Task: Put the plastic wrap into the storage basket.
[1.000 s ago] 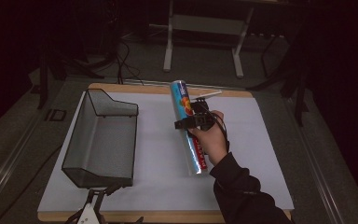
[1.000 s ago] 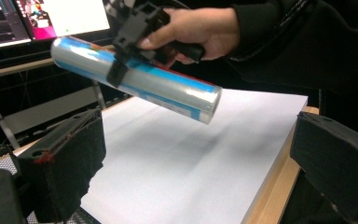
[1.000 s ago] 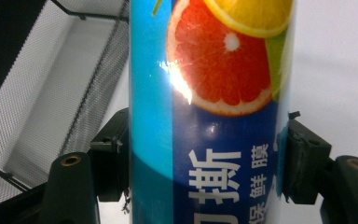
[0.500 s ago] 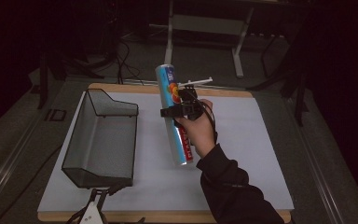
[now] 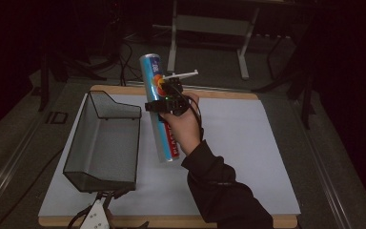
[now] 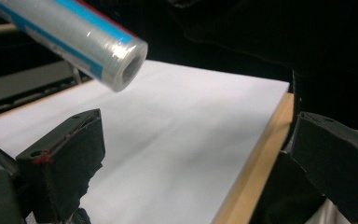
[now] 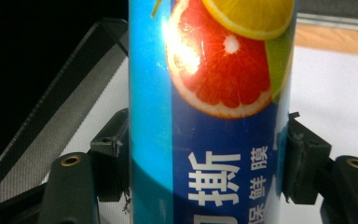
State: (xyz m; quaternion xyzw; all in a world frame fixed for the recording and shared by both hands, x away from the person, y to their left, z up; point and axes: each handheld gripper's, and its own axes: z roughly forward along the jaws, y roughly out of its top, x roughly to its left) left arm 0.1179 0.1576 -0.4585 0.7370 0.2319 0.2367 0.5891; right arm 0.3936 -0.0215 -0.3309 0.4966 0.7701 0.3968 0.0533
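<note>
Cling-film roll, a long blue tube printed with a grapefruit slice and white characters, sits just left of centre in the high view, lifted off the tabletop and tilted with its far end toward the top of the frame. The right tool grips it around the middle, its two black jaws pressed against opposite sides of the tube, as the right gripper view shows close up. A hand in a dark sleeve holds that tool. In the left gripper view the roll's open, hollow end hangs at upper left above the white surface. The left tool has its jaws spread wide with nothing between them; in the high view it shows at the bottom edge. A black mesh basket stands at the left of the tabletop, just beside the roll
</note>
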